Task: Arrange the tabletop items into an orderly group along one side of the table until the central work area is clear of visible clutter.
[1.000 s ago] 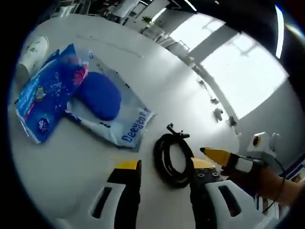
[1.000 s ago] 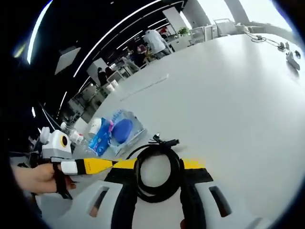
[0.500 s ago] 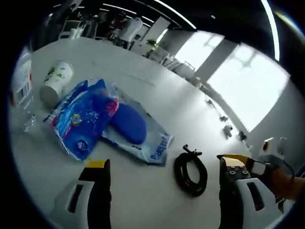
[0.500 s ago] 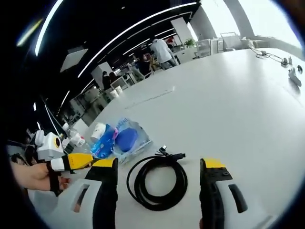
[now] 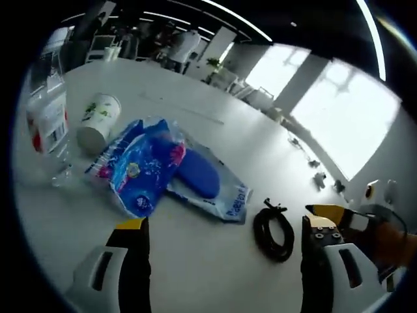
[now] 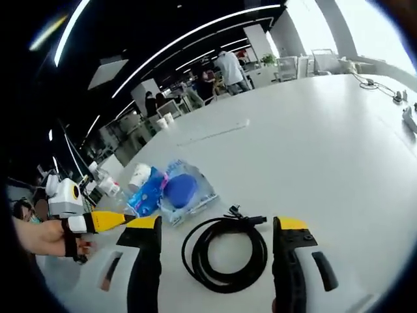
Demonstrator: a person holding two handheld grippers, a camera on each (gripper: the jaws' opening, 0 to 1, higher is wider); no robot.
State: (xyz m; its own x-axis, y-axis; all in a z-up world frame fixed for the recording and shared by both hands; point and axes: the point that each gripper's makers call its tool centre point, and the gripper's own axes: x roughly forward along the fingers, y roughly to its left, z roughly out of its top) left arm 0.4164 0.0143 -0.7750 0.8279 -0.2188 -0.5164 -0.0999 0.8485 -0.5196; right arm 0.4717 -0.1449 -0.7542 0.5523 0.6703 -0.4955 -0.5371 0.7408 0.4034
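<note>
Open-plan office: long white tables [image 6: 339, 130], ceiling light strips [image 6: 189, 36], people [image 6: 229, 68].

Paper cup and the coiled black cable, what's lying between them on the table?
In the left gripper view, two blue plastic packets lie between the paper cup and the coiled cable.

Ahead of the left gripper's jaws are counted one coiled black cable [image 5: 274, 228], two blue plastic packets [image 5: 140, 169], one paper cup [image 5: 98, 120] and one clear bottle [image 5: 49, 114]. Several people [image 6: 229, 68] are seen far beyond.
</note>
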